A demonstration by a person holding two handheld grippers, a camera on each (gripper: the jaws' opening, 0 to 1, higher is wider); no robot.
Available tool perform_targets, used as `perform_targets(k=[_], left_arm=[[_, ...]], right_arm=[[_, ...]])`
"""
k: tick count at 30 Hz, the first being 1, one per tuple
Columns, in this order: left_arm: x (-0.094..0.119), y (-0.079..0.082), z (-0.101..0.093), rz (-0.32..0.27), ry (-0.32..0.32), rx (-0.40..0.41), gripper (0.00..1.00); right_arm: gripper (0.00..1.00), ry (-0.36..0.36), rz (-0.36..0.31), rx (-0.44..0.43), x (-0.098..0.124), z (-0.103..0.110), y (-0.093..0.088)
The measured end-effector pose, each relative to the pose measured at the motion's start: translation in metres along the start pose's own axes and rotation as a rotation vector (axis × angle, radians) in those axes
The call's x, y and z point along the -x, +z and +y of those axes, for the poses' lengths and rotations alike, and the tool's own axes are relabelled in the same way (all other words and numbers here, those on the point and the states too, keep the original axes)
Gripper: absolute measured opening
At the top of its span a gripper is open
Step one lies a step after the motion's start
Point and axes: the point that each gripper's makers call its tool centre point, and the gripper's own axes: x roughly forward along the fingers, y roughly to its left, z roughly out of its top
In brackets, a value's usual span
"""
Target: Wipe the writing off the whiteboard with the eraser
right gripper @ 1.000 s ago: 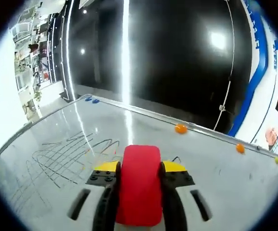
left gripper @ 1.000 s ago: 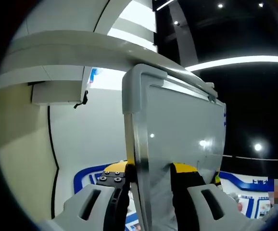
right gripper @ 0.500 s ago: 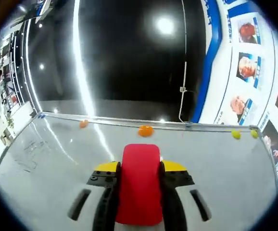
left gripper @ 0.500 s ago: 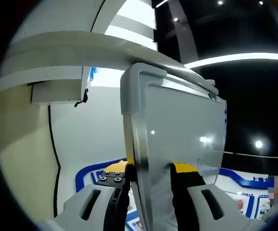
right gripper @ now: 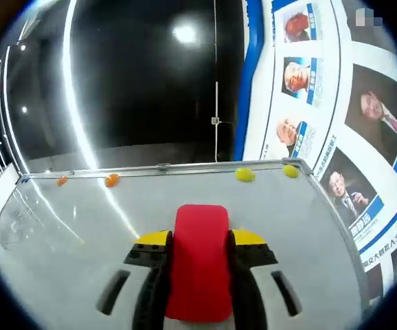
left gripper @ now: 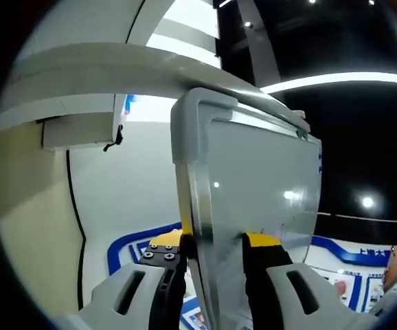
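Meanwhile, the right gripper point(right gripper: 198, 258) has swung across the whiteboard point(right gripper: 82, 227) over the last second. A second ago its view looked onto a patch of looping scribbles at the left of the board; half a second ago only a small remnant showed far to the left; now the surface ahead of the jaws reads bare grey, with faint marks just visible at the far left edge point(right gripper: 9, 223), too small to tell whether they are ink or reflection. The jaws are clamped on the red eraser point(right gripper: 200, 258), which stands between them, its far end toward the board. Whether its face is touching the surface cannot be told from this angle. Along the board's far rim sit two orange magnets point(right gripper: 111, 180) to the left and two yellow magnets point(right gripper: 244, 174) toward the right corner, beyond which a wall of portrait posters point(right gripper: 363, 137) has come into sight.

The left gripper point(left gripper: 212, 275) has hardly shifted: its jaws are closed on the whiteboard's near edge point(left gripper: 195, 206), holding the panel steady, one jaw on each face.

Judging by this, the sweep has carried the eraser away from the writing toward the clean right end, so any leftover marks at the far left would call for a return pass.
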Motion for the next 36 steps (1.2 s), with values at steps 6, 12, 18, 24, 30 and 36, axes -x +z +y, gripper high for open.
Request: perform_targets(k=[6,12,18,24,30,36], left_arm=[[0.0,0.002,0.0,-0.005,-0.001,0.005,0.35],[-0.001,0.002,0.001,-0.017,-0.006,0.006,0.35],[-0.001,0.004,0.002,-0.02,-0.005,0.007,0.35],[-0.001,0.004,0.002,-0.025,-0.004,0.007,0.35],[-0.001,0.006,0.003,-0.029,-0.001,0.009,0.35],[0.0,0.006,0.003,-0.041,-0.003,0.009,0.35]], right_arm=[[0.27,-0.049,0.001,-0.032,0.0,0.006,0.0],[0.27,-0.015,-0.019,-0.015,-0.004,0.04,0.001],[0.27,0.125,-0.032,0.079,-0.015,0.112,0.006],[0.27,0.294,-0.065,0.188,-0.024,0.198,0.008],[0.27,0.34,-0.071,0.215,-0.029,0.223,0.007],[0.27,0.385,-0.088,0.27,-0.027,0.233,0.007]])
